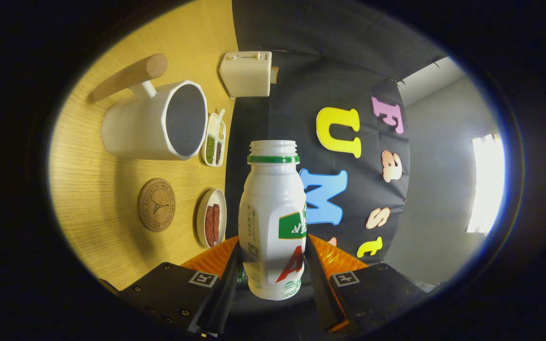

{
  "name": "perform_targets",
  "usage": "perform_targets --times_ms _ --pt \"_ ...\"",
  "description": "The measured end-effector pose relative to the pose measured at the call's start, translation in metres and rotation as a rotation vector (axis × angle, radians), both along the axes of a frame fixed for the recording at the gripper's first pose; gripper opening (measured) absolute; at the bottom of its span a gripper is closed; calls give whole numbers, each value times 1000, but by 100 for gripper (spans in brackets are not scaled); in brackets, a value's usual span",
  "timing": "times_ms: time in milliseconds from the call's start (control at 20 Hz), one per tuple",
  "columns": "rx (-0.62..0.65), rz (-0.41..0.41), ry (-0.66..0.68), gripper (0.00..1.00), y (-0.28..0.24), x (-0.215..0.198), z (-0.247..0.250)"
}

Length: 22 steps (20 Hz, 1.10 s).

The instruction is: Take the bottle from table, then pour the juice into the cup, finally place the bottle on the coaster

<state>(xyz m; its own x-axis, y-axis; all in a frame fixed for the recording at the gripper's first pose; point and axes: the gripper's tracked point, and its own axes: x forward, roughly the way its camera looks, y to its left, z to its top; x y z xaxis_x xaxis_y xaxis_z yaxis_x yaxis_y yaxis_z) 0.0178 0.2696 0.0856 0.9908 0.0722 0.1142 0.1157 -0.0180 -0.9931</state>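
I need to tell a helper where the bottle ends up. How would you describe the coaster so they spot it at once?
Start at the big white cup on the wooden table. Beside it lies the coaster, next to a small dish of red sausages. It is the flat round cork disc with a printed tower, unlike the white dishes.

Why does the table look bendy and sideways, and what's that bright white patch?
In the gripper view the fisheye lens curves the table edge; the camera is rolled, so the cup looks tipped; the bottle held between the fingers is sharp; the white patch on the far wall is overexposed glare.
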Motion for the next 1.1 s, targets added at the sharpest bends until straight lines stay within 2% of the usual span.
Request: perform_targets --times_ms 1100 --pt "-83 6 -1 73 -2 6 1"
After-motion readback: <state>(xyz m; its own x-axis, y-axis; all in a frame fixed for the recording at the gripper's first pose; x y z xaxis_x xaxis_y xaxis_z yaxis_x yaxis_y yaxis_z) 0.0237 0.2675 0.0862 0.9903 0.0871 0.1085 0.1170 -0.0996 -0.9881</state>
